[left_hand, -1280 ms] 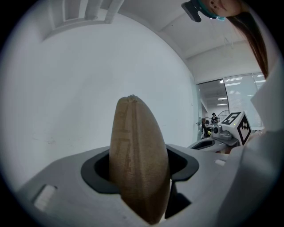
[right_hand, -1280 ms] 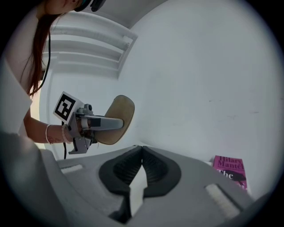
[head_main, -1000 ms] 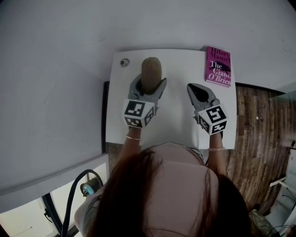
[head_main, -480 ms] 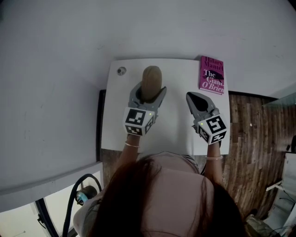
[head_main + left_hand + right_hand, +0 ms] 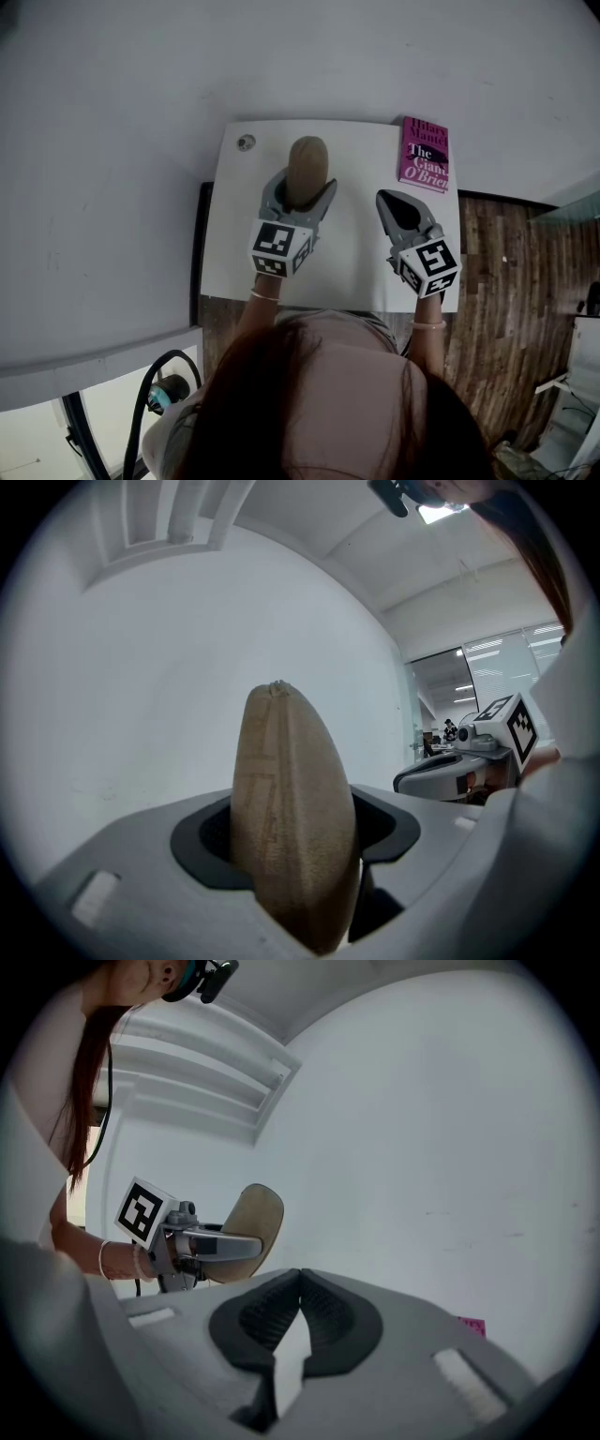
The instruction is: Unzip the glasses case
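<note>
As its own view shows, left tool (image 5: 296,829) clamps glasses case (image 5: 281,761).

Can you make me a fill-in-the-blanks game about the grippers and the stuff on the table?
The left gripper has its fingers shut on the tan ____.
The right gripper has its fingers shut on ____.
The book at the far corner of the table is coloured ____.
Missing words: glasses case; nothing; pink.

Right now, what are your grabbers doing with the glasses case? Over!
Left gripper shut on glasses case. Right gripper shut, empty, off to the side. Pink book at table corner, not in the way. Over.
</note>
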{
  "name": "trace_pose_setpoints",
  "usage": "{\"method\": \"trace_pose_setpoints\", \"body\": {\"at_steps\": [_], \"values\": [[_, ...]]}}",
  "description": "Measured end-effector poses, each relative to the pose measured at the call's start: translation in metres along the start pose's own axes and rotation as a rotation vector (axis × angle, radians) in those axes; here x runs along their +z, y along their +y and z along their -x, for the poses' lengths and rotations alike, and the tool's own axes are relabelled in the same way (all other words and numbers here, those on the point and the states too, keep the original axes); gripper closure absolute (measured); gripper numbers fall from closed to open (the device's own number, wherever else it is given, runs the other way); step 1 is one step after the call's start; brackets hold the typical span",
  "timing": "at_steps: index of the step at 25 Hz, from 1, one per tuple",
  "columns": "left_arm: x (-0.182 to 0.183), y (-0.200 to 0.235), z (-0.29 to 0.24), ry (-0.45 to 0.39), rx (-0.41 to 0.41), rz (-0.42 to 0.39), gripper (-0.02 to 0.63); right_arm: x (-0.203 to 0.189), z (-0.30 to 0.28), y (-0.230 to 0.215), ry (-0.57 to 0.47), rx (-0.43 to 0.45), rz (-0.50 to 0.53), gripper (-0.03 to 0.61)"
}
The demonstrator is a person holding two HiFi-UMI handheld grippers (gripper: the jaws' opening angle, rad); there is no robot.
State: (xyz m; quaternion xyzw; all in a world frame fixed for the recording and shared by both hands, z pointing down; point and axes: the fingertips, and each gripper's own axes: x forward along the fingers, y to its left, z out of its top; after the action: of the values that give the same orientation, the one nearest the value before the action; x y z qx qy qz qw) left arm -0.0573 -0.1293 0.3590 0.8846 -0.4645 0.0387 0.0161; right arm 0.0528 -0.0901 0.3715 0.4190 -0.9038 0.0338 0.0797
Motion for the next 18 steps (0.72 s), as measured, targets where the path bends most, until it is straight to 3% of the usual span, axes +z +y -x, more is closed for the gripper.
{"method": "trace_pose_setpoints", "body": {"at_steps": [18], "values": [[0.015, -0.034, 0.006, -0.028, -0.012, -0.011, 0.324, 0.001, 0.018, -0.003, -0.024, 0.04, -0.009, 0.575]]}}
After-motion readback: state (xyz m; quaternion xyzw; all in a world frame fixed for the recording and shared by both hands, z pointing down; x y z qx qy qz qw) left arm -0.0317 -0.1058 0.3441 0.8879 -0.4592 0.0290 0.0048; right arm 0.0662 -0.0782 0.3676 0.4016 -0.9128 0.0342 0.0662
